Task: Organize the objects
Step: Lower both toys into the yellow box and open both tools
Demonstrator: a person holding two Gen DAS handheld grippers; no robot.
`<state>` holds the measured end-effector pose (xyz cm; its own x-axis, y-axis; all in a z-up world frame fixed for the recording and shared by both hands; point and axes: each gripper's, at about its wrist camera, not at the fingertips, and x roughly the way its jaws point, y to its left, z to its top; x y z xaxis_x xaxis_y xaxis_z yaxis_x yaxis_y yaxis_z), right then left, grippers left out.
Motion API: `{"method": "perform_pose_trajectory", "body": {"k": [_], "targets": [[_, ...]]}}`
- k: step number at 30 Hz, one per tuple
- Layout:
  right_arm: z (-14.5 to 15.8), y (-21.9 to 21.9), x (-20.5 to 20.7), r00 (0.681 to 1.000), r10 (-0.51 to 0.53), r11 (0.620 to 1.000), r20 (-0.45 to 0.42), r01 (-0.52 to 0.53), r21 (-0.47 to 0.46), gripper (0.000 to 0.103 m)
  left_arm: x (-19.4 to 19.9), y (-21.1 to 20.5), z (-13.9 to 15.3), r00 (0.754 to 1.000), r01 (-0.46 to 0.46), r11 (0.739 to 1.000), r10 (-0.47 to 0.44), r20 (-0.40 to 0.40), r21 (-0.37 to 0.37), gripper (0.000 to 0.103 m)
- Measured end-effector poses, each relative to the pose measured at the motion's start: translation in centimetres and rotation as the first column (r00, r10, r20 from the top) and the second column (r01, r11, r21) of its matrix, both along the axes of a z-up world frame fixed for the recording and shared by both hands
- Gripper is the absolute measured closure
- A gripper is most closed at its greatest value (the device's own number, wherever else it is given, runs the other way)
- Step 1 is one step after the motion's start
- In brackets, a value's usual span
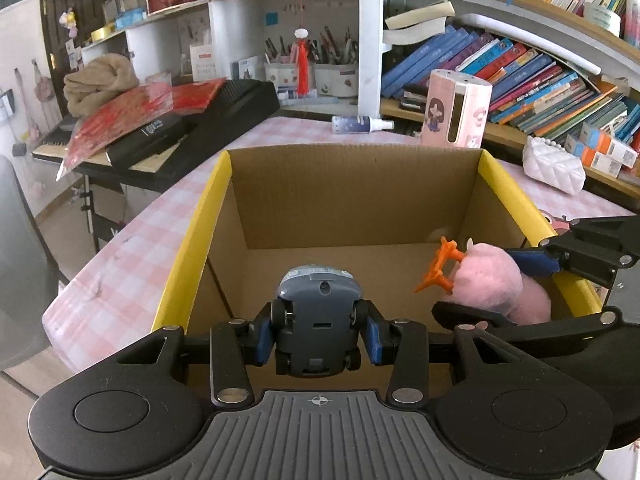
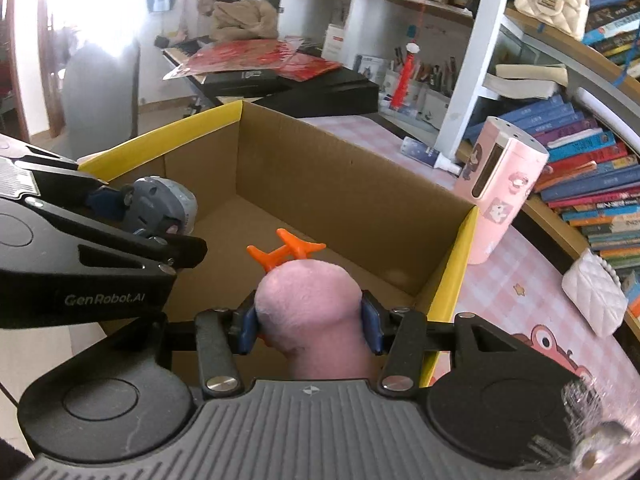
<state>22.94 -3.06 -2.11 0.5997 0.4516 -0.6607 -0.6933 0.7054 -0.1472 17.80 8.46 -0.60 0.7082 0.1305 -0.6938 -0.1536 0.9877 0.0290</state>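
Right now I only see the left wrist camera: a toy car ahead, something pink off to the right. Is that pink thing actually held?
Observer: Yes. In the right wrist view the right claw squeezes the pink plush toy between both blue pads.
Operator: Anything in the box beneath it?
Observer: No, the cardboard box shows bare floor in that near right corner.
Operator: Anything up high I'm missing?
Observer: A cream quilted handbag sits on the upper shelf.
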Motion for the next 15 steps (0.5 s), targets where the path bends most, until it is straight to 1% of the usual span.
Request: {"method": "perform_pose_trajectory", "body": {"k": [7,15], "targets": [[0.0,-0.3,0.6,0.999,0.036,0.999,0.004,-0.036,-0.01,0.055,0.8,0.1,-0.6,1.0,-0.019,1.0,0.019,-0.025,-0.007,0.061],[0.0,-0.3,0.6,0.999,0.034,0.999,0.006,-0.034,-0.008,0.055,0.8,0.0,-1.4,0.998,-0.017,1.0,0.016,-0.061,-0.008,0.061]]}}
